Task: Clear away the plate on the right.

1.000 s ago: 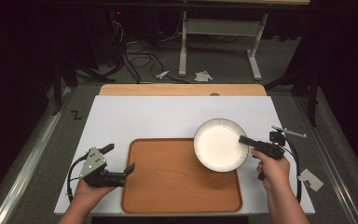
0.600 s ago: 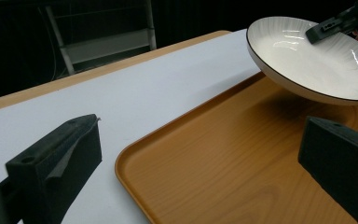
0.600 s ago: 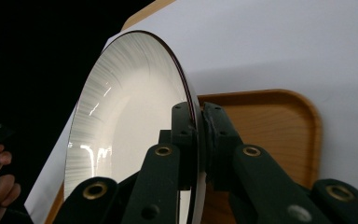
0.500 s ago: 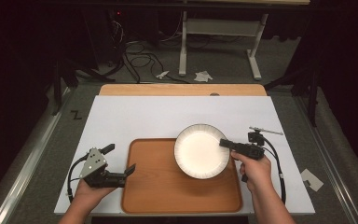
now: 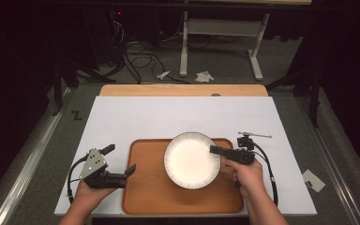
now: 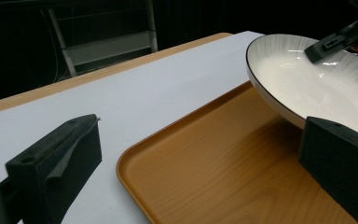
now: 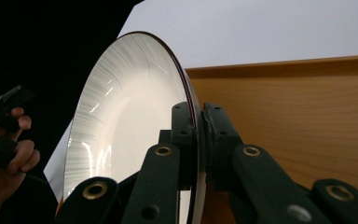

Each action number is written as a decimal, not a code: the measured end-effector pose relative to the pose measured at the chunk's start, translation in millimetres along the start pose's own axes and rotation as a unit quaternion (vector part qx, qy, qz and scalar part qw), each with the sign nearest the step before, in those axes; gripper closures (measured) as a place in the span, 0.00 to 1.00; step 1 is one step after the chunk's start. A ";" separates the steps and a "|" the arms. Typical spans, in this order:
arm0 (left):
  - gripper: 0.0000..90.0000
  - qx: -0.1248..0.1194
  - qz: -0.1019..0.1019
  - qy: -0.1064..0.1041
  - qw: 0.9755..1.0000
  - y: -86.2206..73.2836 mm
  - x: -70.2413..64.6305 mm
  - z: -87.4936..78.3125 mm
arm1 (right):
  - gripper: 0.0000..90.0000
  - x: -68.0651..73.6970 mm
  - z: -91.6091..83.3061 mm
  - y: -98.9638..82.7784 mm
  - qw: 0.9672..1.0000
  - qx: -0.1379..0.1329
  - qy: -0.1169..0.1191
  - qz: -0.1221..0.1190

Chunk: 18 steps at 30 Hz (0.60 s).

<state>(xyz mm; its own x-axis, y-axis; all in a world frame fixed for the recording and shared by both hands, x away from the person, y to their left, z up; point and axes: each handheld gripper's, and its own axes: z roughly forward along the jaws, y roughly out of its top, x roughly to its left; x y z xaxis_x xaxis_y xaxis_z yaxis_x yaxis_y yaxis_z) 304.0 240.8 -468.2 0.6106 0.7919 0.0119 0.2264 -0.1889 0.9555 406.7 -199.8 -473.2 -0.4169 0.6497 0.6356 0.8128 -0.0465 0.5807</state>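
Two grippers are on my feeds, one in each of the person's hands, over a white tabletop (image 5: 136,117) with a wooden strip along its far edge.

At the near-left corner I see the left gripper (image 5: 119,169), held low by the left hand (image 5: 90,193) just off the left edge of the tray. Its jaws are spread wide with nothing between them; in the left gripper view (image 6: 200,172) one black pad sits over the white surface and the other over the tray's wood. A grey three-cornered plate tops it and a cable loops out to its left.

Next comes the wooden tray (image 5: 150,197), lying flat near the near edge, slightly right of the middle. Its raised rim and rounded corner show clearly in the left gripper view (image 6: 135,163).

Over the tray's far-right part hangs the white plate (image 5: 191,160), dark-rimmed with fine ribbing. In the left gripper view the plate (image 6: 307,88) is tilted and lifted clear of the tray, casting a shadow beneath.

At the right, the right gripper (image 5: 214,149) pinches the plate's right rim. In the right gripper view (image 7: 198,140) I see both pads pressed on either side of the rim, the plate (image 7: 130,116) edge-on. The right hand (image 5: 247,174) holds it over the tray's right edge, its cable trailing toward the near-right corner.
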 end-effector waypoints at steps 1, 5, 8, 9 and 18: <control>0.00 0.001 0.000 0.000 1.000 0.0 0.0 0.0 | 0.95 1.2 2.0 -1.1 1.000 0.000 0.000 -0.001; 0.00 -0.001 0.000 -0.003 1.000 0.1 0.1 0.2 | 0.95 5.4 11.1 -5.6 1.000 0.019 -0.002 -0.008; 0.00 0.001 0.000 -0.006 1.000 -0.5 1.7 0.6 | 0.95 7.1 16.5 -8.8 0.999 0.032 -0.006 -0.011; 0.00 0.001 0.000 -0.006 1.000 -0.5 1.7 0.6 | 0.95 7.5 18.9 -10.1 0.999 0.034 -0.008 -0.016; 0.00 -0.003 0.001 -0.010 1.000 -0.3 1.9 0.0 | 0.95 11.3 26.9 -12.6 0.998 0.050 -0.019 -0.031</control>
<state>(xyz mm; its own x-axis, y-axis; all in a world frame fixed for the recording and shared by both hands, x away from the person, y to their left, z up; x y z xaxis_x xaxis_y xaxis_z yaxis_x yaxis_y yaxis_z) 305.1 242.3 -468.5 0.6259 0.7798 0.0082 0.2210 -0.1874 0.9571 402.8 -171.4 -487.0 -0.4541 0.6770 0.5792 0.8227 0.0691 0.5642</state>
